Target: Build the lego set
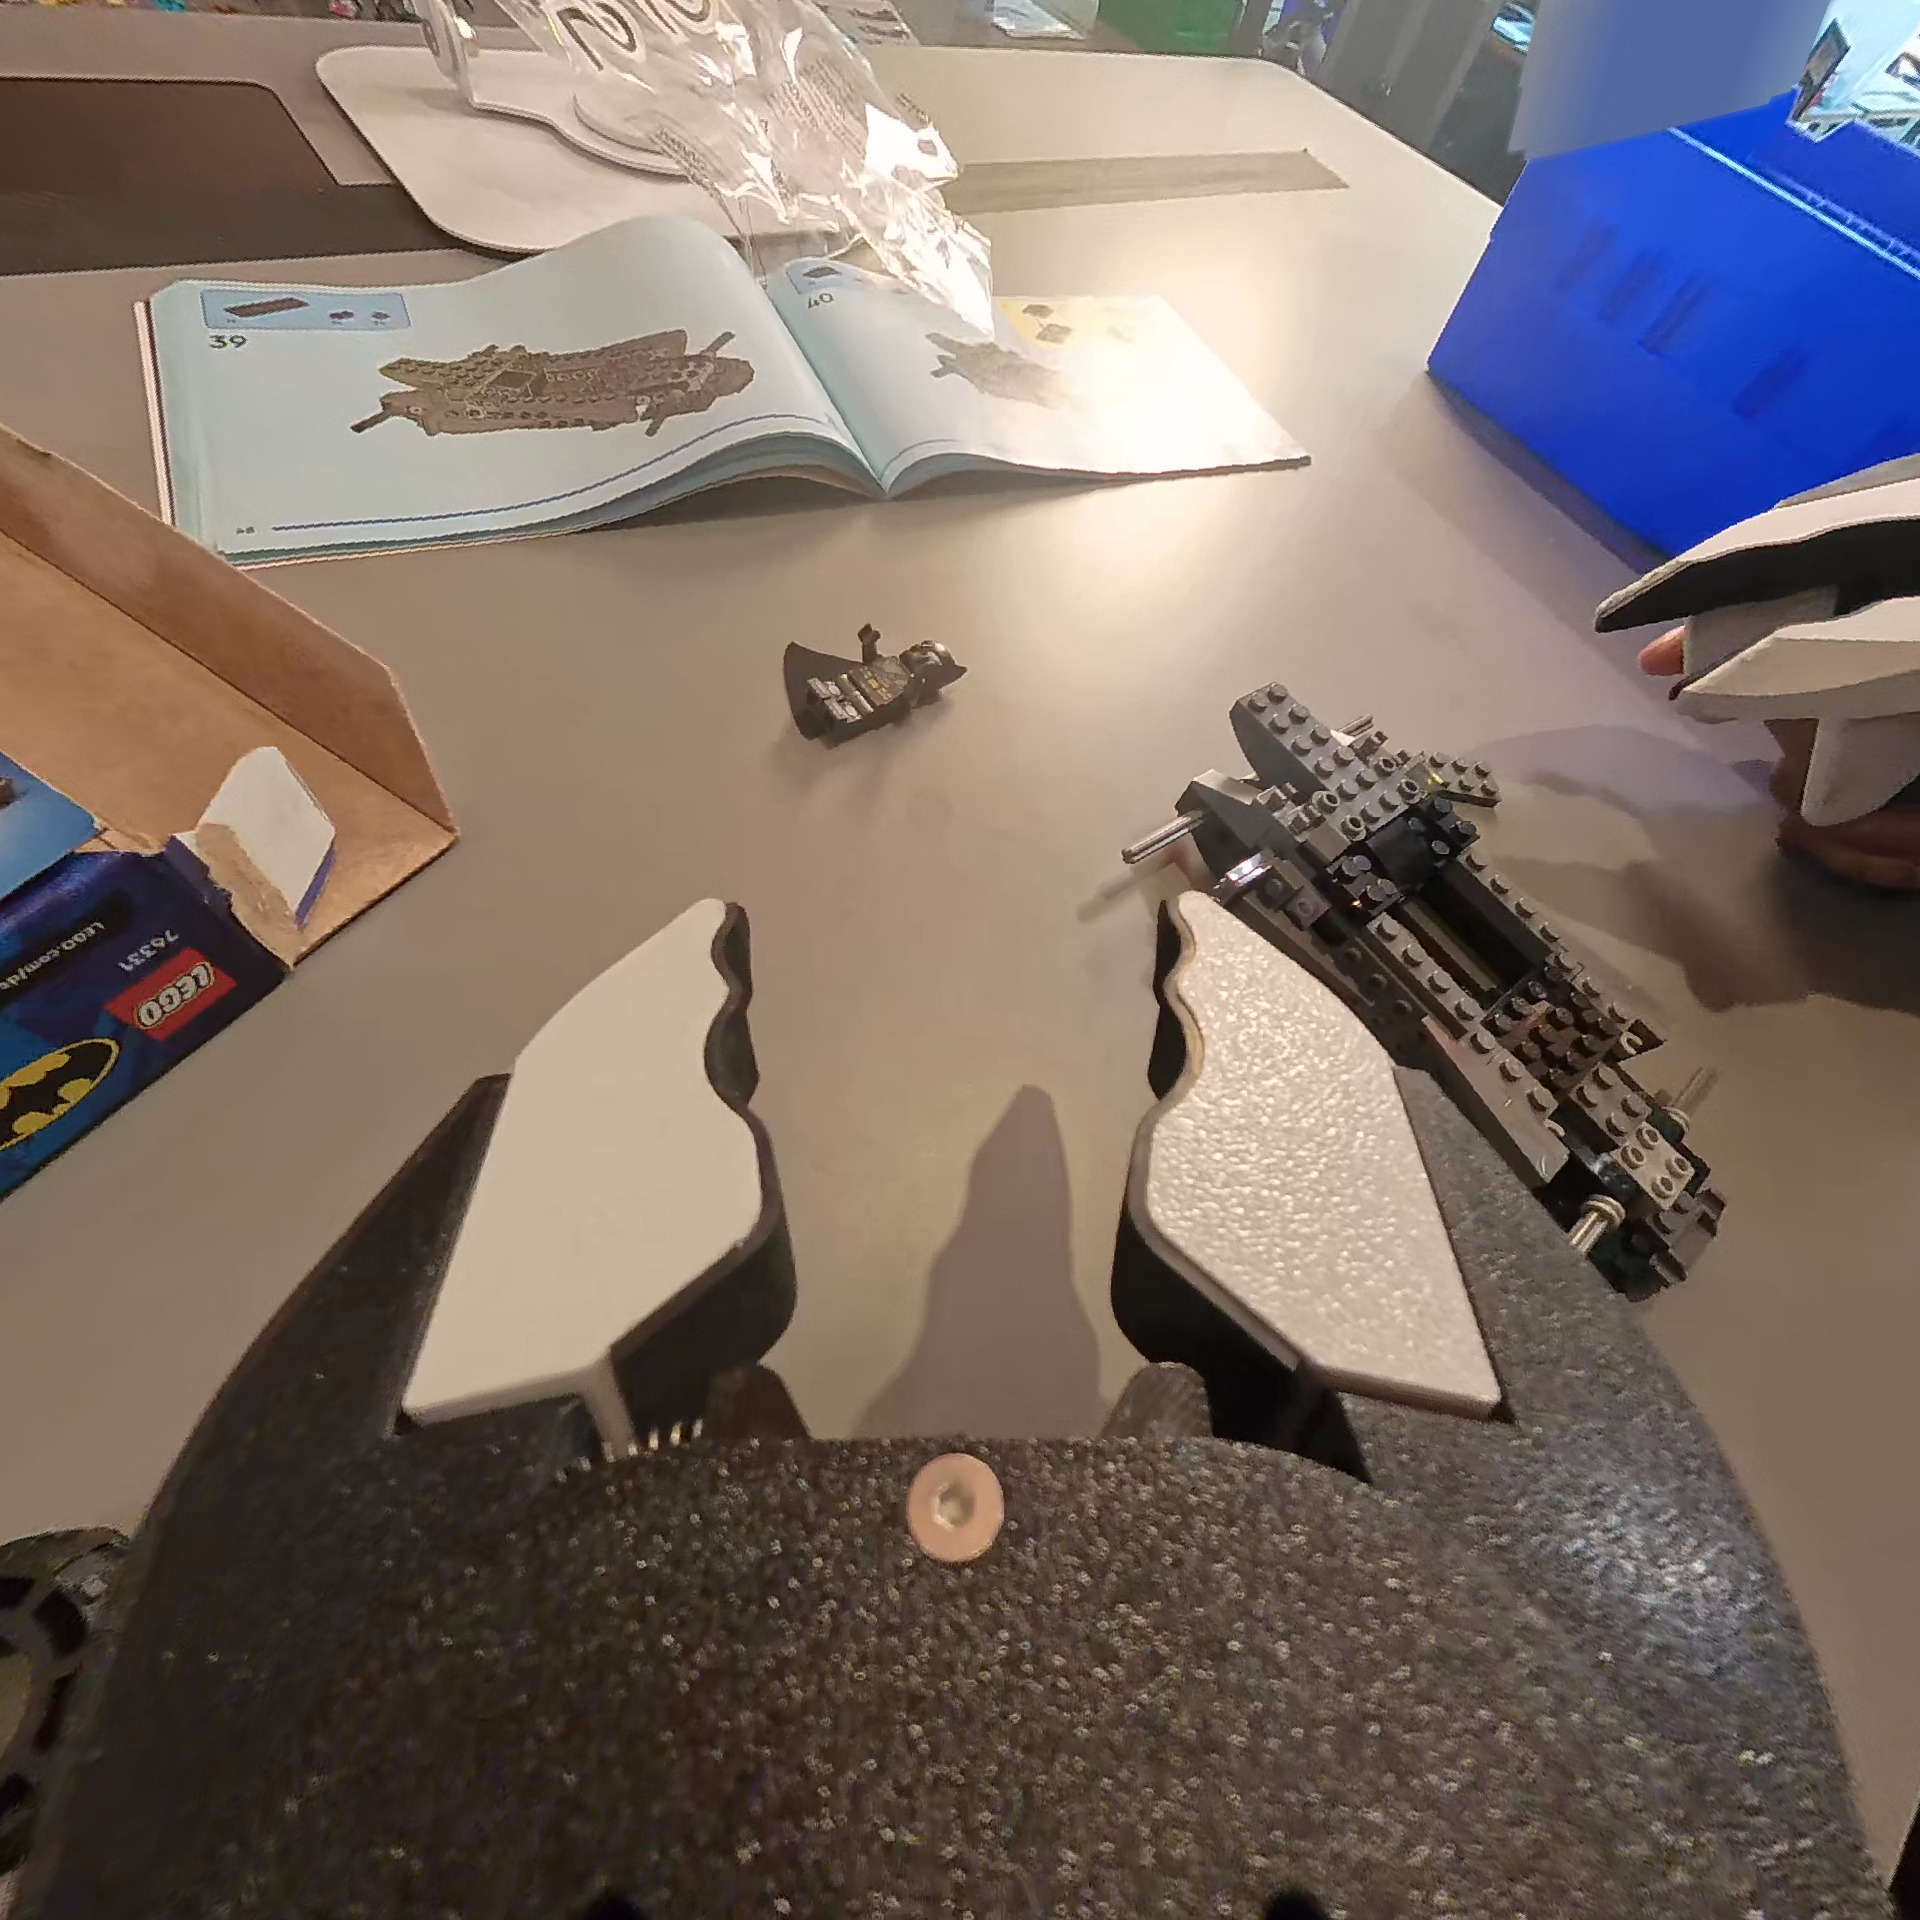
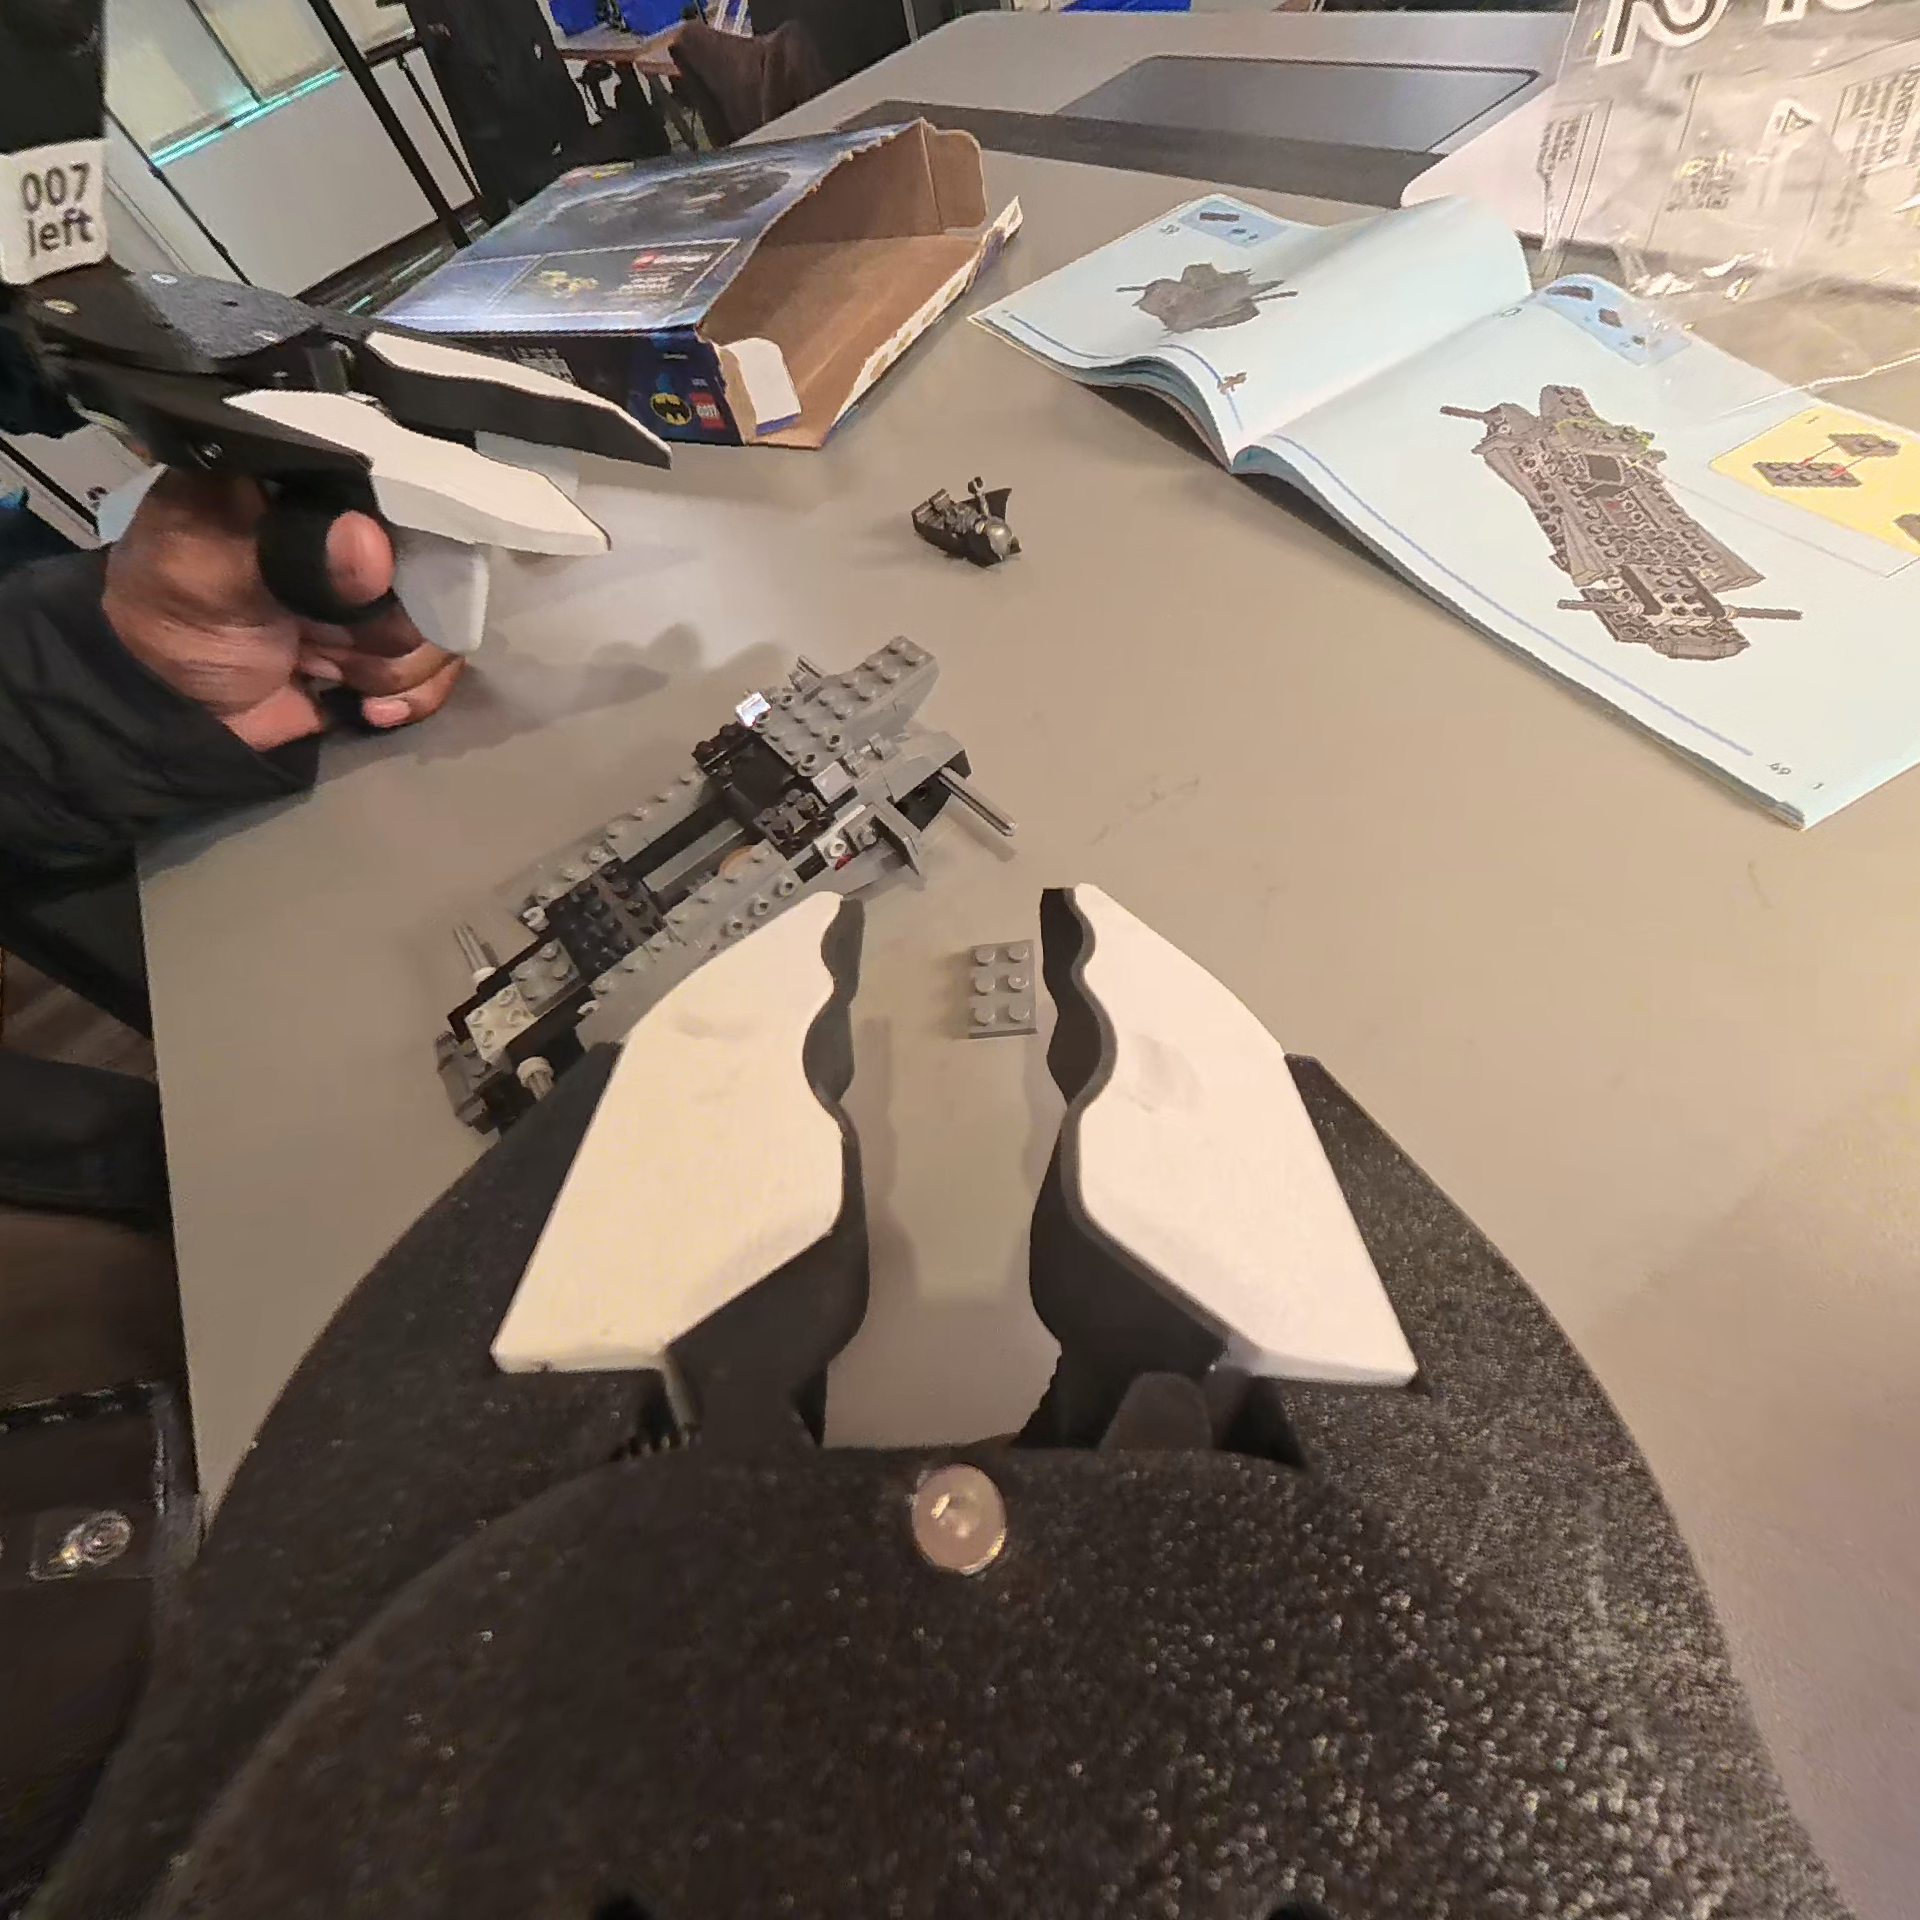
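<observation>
The right gripper [image 2: 951, 920] is half open around a small flat grey brick [image 2: 1003, 989] with round bumps, beside one pad, not squeezed. The left gripper [image 1: 951, 930] is wide open, holding nothing, next to the bumpy dark brick model [image 1: 1455, 956]. Farther off lie a little black figure [image 1: 873, 686] and an open paper booklet [image 1: 665, 384].

Open booklet [image 1: 665, 416], torn box [image 2: 727, 301], minifigure [image 1: 873, 691]

- Grey plate [image 2: 1002, 988]: two-by-three studs, flat on the worktop [image 2: 1351, 935], studs up, between the right claw [image 2: 951, 914] tips, beside the right pad, clear of the left.
- Brick model [image 2: 717, 831]: grey-black chassis, pins protruding, lying just left of the plate.
</observation>
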Demonstrator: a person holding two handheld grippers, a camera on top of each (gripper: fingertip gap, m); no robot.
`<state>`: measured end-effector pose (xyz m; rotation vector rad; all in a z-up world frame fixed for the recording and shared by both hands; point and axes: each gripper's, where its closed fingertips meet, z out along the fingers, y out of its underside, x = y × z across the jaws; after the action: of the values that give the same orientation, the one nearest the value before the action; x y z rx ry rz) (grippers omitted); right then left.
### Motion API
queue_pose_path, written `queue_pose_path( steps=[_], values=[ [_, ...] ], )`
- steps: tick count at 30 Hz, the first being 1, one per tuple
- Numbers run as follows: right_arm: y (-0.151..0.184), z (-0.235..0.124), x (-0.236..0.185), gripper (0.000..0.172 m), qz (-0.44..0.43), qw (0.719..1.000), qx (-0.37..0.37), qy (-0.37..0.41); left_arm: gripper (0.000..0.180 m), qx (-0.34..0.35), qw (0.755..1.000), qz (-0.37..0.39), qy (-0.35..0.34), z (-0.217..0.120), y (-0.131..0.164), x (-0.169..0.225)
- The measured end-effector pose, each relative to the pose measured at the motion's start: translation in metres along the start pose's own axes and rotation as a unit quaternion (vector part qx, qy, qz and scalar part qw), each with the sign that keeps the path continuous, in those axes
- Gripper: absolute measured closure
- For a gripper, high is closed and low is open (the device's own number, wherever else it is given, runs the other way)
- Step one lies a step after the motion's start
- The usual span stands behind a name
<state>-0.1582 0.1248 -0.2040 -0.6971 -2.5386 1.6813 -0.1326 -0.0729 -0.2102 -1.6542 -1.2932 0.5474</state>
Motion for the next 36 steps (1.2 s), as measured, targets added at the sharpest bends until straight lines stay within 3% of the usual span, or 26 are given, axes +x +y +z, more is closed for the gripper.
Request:
queue_pose_path(
  steps=[5, 7, 9, 11, 14, 15, 17, 21, 28, 31, 32, 36],
  values=[
    [-0.019, -0.022, -0.032, 0.136, -0.004, 0.994, 0.075, -0.082, 0.105, -0.005, 1.0, 0.001, 0.004, 0.002, 0.001, 0.001],
    [-0.031, -0.055, -0.059, 0.129, -0.026, 0.987, 0.083, -0.136, 0.105, -0.003, 1.0, 0.0, 0.006, 0.001, 0.0, 0.001],
    [-0.044, -0.102, -0.063, 0.12, -0.087, 0.986, 0.073, -0.123, 0.105, 0.005, 1.0, -0.004, 0.007, 0.0, -0.001, 0.0],
    [-0.06, -0.156, -0.035, 0.12, -0.138, 0.986, 0.068, -0.063, 0.105, 0.014, 1.0, -0.01, 0.008, -0.002, -0.003, -0.001],
    [-0.061, -0.205, 0.053, 0.122, -0.164, 0.986, -0.003, 0.038, 0.104, 0.023, 0.999, -0.019, 0.016, -0.004, -0.005, -0.001],
    [-0.051, -0.208, 0.086, 0.122, -0.177, 0.981, -0.048, 0.062, 0.104, 0.025, 0.999, -0.022, 0.019, -0.004, -0.006, -0.001],
    [-0.013, -0.196, 0.126, 0.12, -0.207, 0.963, -0.167, 0.035, 0.104, 0.028, 0.999, -0.029, 0.026, -0.005, -0.007, -0.001],
    [0.054, -0.163, 0.16, 0.112, -0.239, 0.909, -0.341, -0.035, 0.104, 0.036, 0.998, -0.041, 0.038, -0.007, -0.008, -0.002],
    [0.076, -0.134, 0.177, 0.111, -0.226, 0.89, -0.39, -0.059, 0.104, 0.043, 0.998, -0.04, 0.039, -0.009, -0.01, -0.001],
    [0.074, -0.129, 0.18, 0.125, -0.215, 0.899, -0.377, -0.055, 0.104, 0.046, 0.997, -0.039, 0.04, -0.009, -0.01, -0.001],
    [0.073, -0.129, 0.18, 0.138, -0.205, 0.901, -0.378, -0.052, 0.104, 0.048, 0.997, -0.04, 0.04, -0.01, -0.011, -0.001],
    [0.072, -0.141, 0.186, 0.138, -0.198, 0.902, -0.384, -0.015, 0.104, 0.057, 0.997, -0.043, 0.043, -0.012, -0.013, -0.001]
  ],
)
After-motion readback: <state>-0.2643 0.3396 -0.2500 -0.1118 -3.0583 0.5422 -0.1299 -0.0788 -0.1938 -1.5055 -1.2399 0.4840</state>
